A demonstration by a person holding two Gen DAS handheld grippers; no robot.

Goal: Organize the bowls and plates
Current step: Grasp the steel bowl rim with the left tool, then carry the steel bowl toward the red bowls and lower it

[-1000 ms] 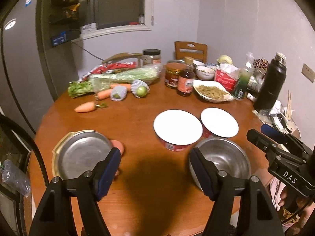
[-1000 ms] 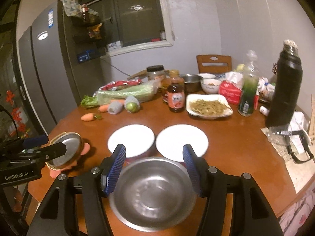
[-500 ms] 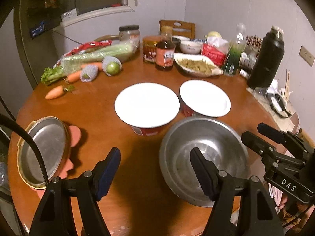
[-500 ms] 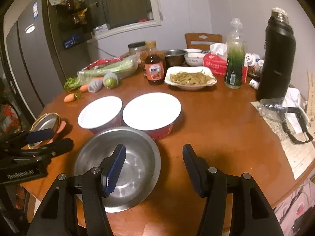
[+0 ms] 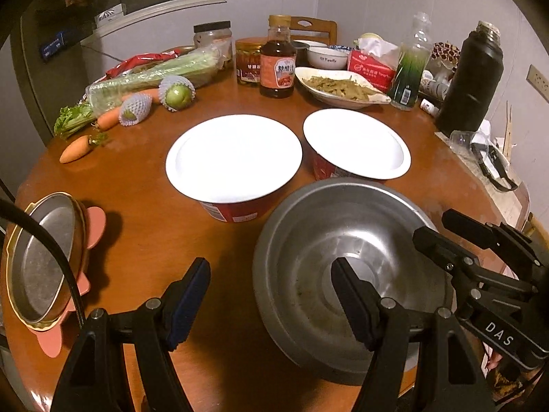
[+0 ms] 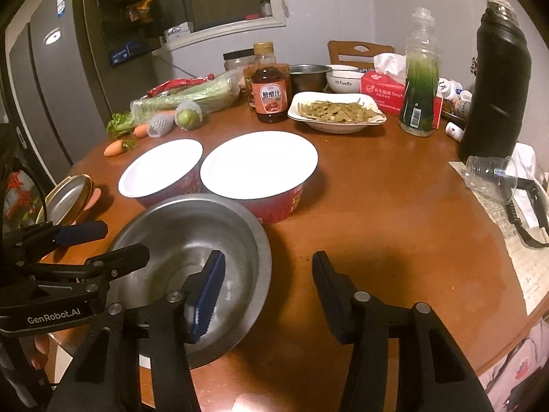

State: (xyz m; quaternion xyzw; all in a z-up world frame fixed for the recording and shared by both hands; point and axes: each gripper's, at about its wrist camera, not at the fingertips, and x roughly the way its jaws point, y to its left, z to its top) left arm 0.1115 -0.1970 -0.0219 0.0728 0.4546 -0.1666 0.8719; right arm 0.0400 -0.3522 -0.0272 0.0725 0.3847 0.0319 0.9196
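**Steel bowl straddled by both claws**

The steel bowl (image 6: 192,267) sat on the round worktop (image 6: 394,213) at its near edge, touching the two red white-lidded bowls (image 6: 259,168) at its twelve o'clock. The right claw (image 6: 267,292) was closing, one finger (image 6: 206,295) inside the bowl, its rim between the jaws, unpinched. The left claw (image 5: 271,304) stood spread across the opposite rim. The metal plate (image 5: 41,261) lay at nine o'clock.

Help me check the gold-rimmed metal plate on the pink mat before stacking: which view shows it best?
The left wrist view: the gold-rimmed plate shows nearly whole, a black cable crossing it. In the right wrist view the plate is small, at the table's far left edge.
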